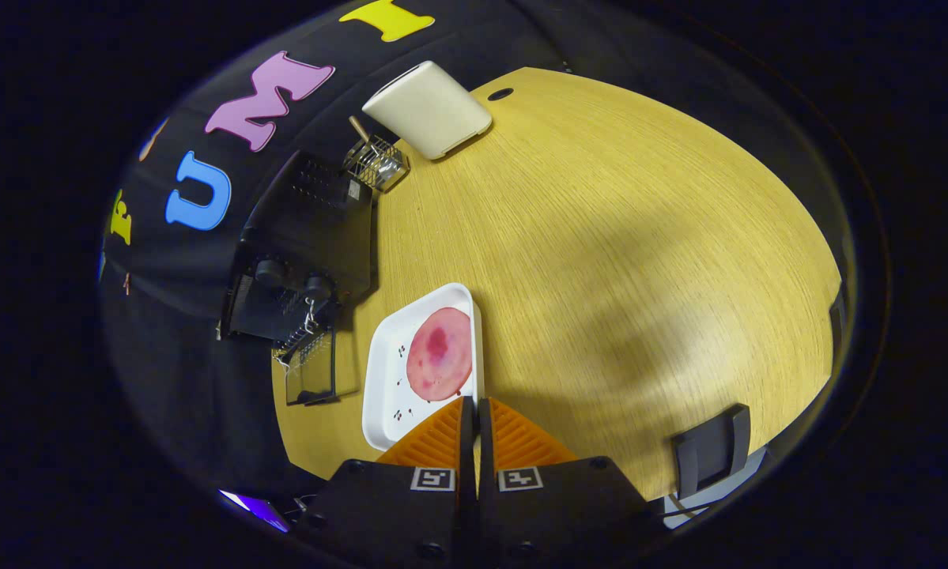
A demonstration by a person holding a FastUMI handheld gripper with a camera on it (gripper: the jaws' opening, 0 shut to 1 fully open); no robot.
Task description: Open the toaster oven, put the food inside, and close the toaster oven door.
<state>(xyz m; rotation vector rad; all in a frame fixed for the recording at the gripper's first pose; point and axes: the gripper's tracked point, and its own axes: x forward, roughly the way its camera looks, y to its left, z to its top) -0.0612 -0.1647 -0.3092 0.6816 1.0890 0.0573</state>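
Observation:
A white rectangular tray (387,379) carries a round pink slice of food (440,353). My gripper (474,405) is shut on the tray's rim: the rim runs into the thin gap between the two orange fingers (442,438), which press on it from either side. The black toaster oven (307,229) stands just past the tray's far side, by the table's edge. Its glass door (311,375) hangs open and flat beside the tray, with a wire rack showing at the opening. Whether the tray rests on the wooden table (600,237) or hangs above it, I cannot tell.
A wire basket (376,162) with a wooden-handled utensil stands beyond the oven. A cream-white box (428,109) is further back by a cable hole (500,94) in the table. A black holder (711,449) is clipped at the table's edge on the other side of the fingers.

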